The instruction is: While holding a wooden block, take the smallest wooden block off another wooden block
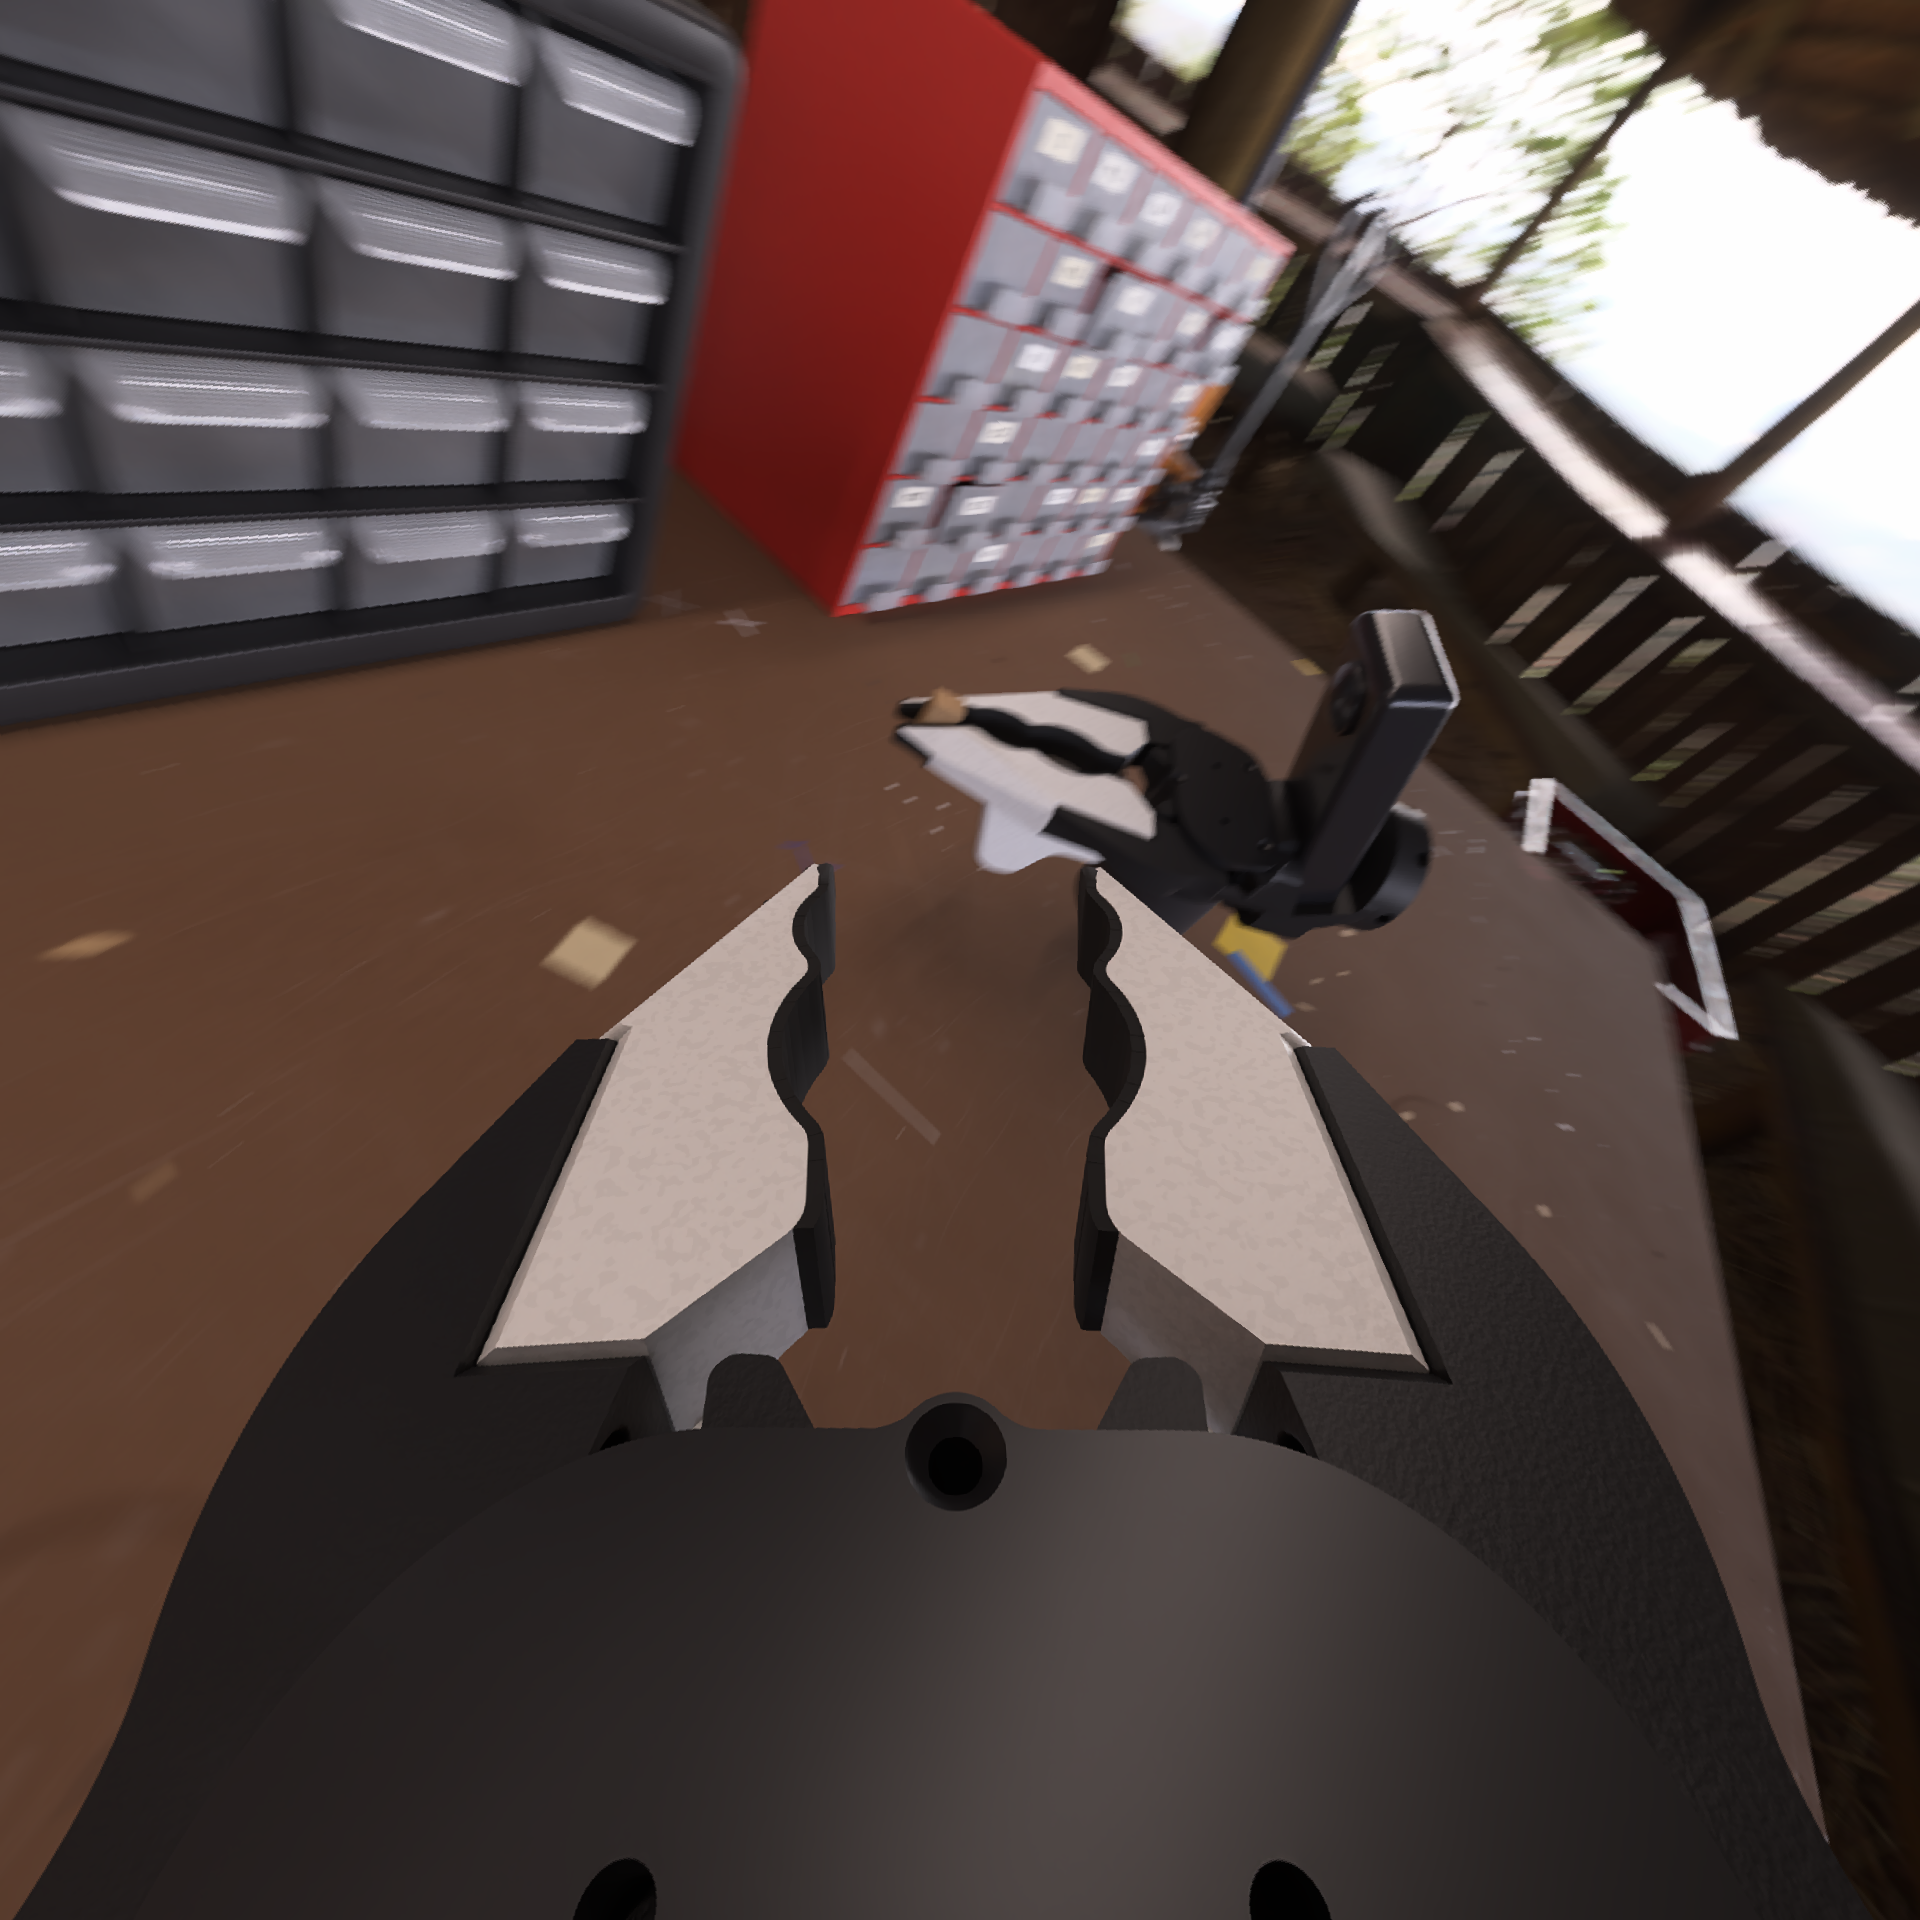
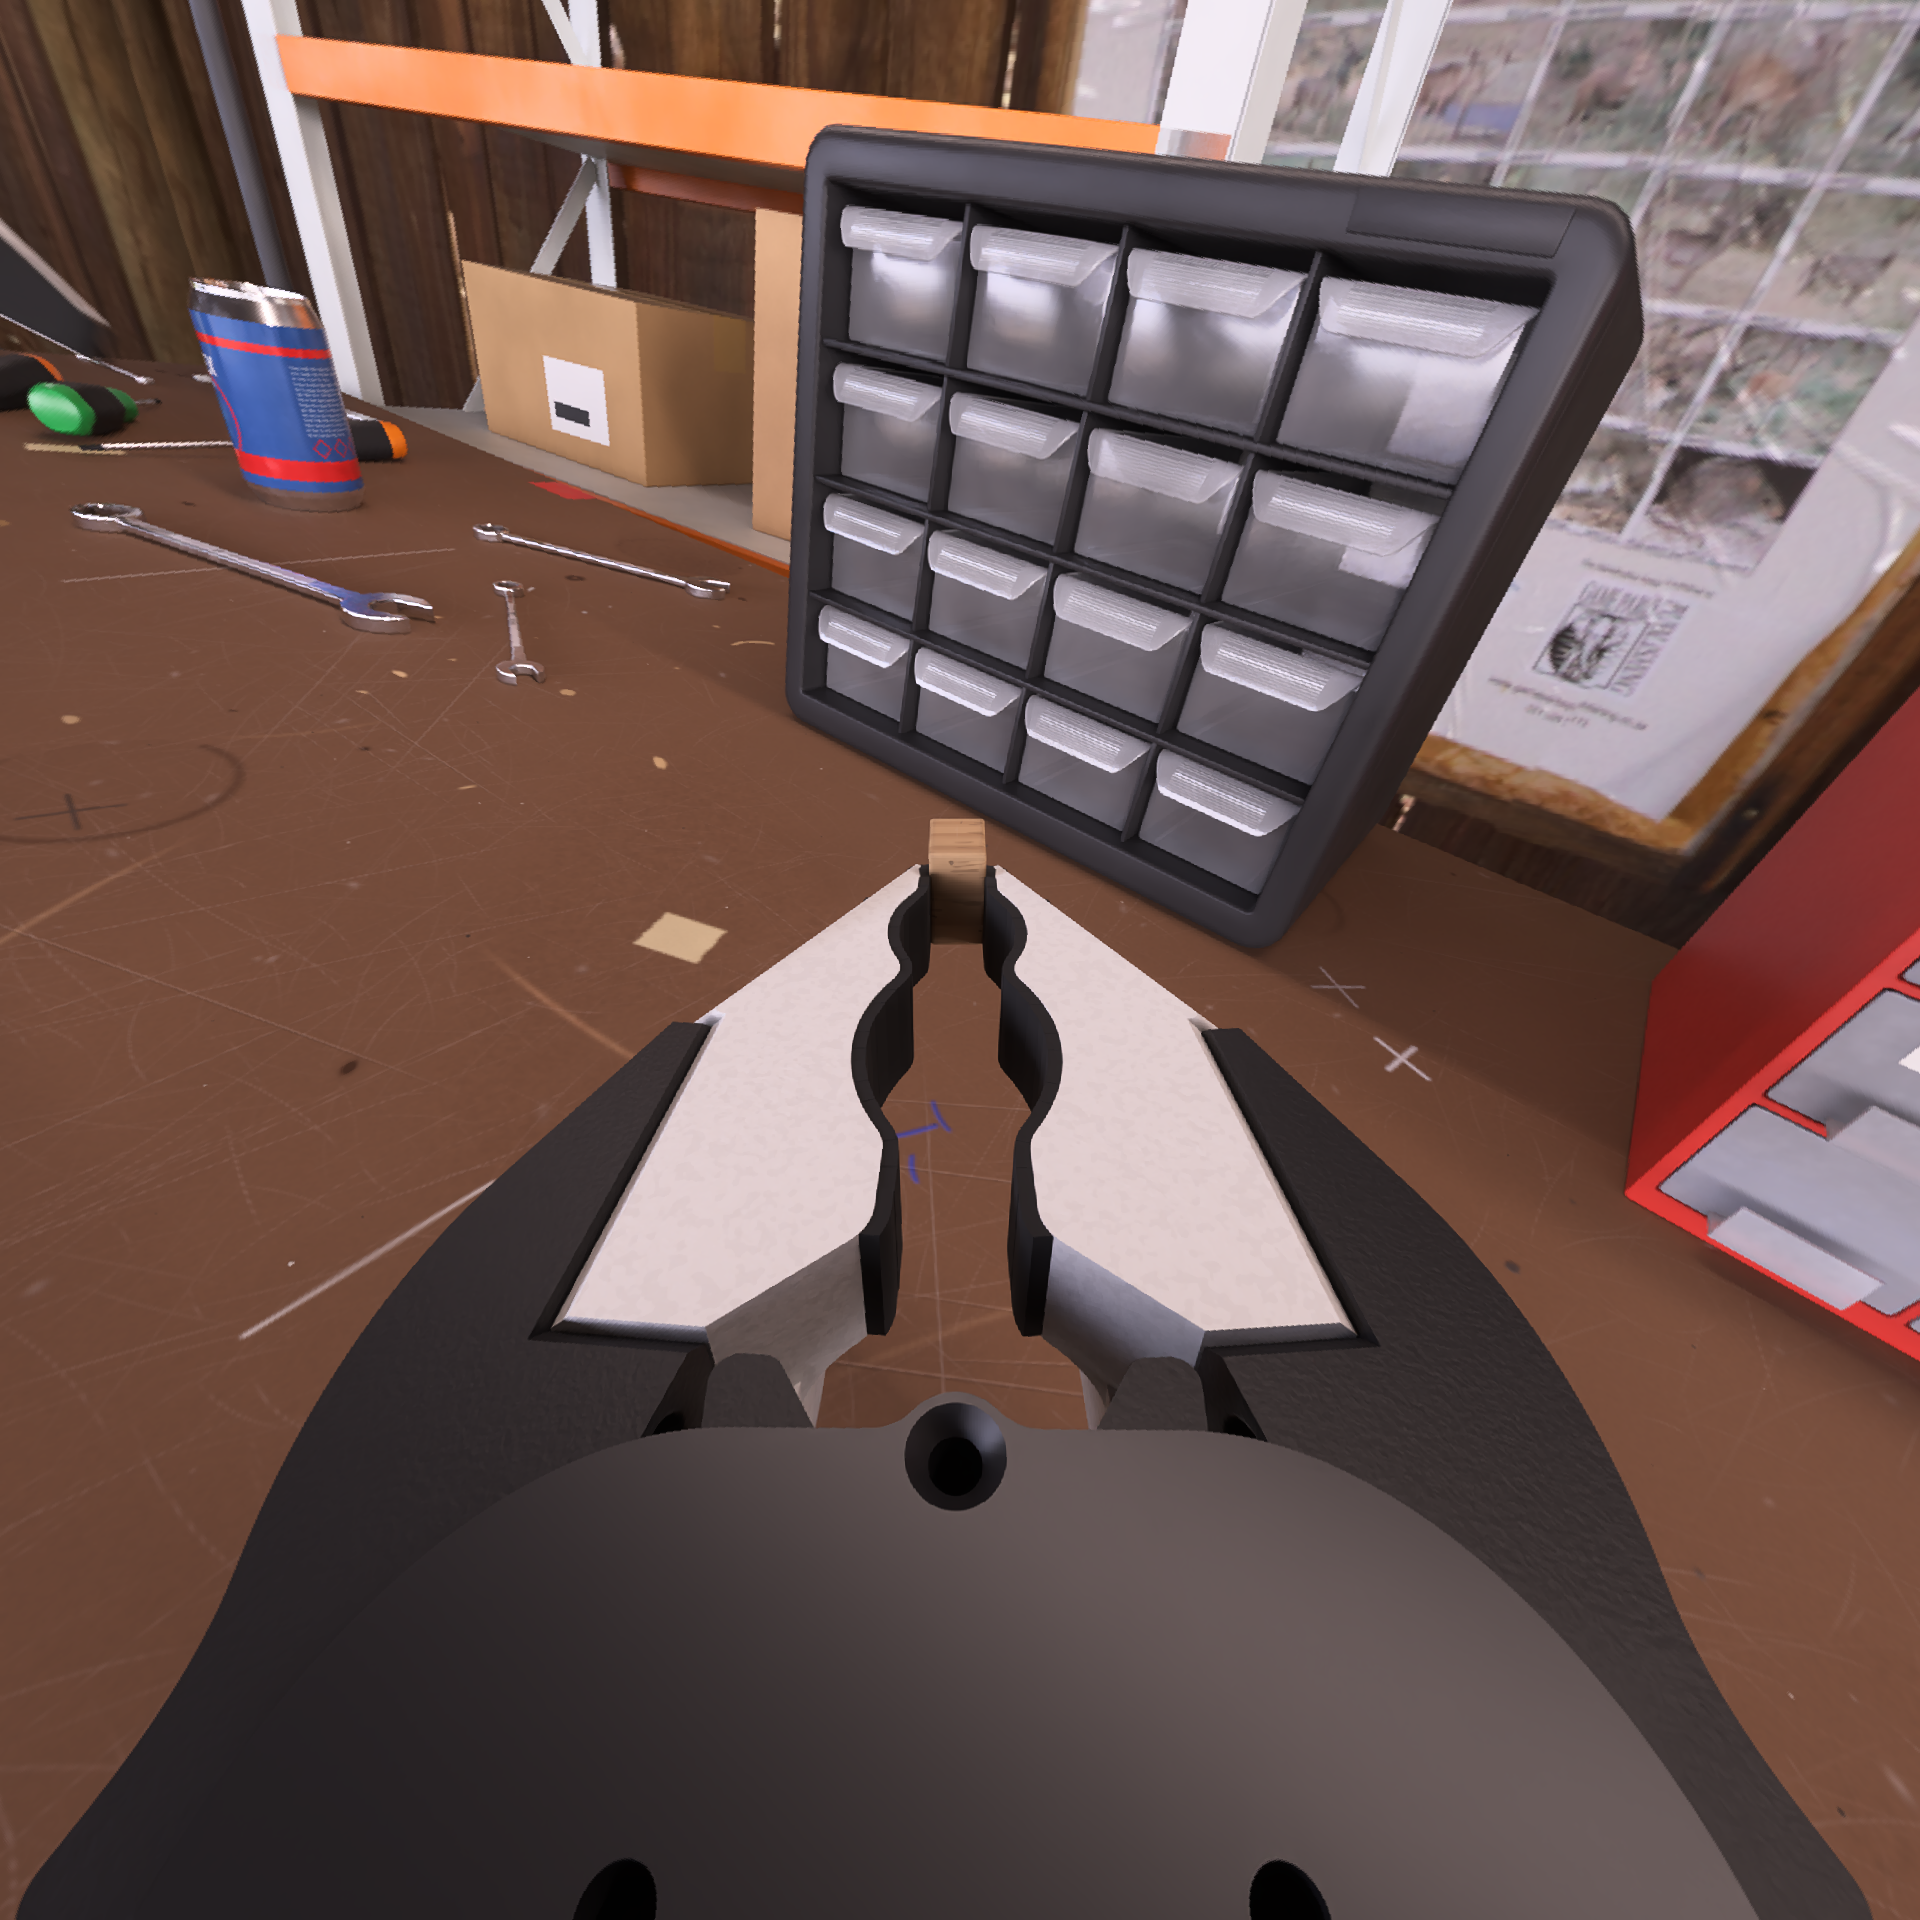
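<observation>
The right gripper (image 2: 958, 883) has its jaws pinched on a small wooden block (image 2: 957, 878) at the very tips, held above the brown worktop (image 2: 312, 935). The block looks light, stiff and smooth-sided, so a tip grip on its flat sides may slip. The left gripper (image 1: 954, 904) hangs with jaws apart, holding nothing. The black drawer cabinet (image 2: 1195, 499) stands close ahead and the red cabinet (image 2: 1787, 1091) to the right; spanners (image 2: 260, 566) and a can (image 2: 275, 395) lie well clear. Through the left view's blur I cannot make out any other block.
</observation>
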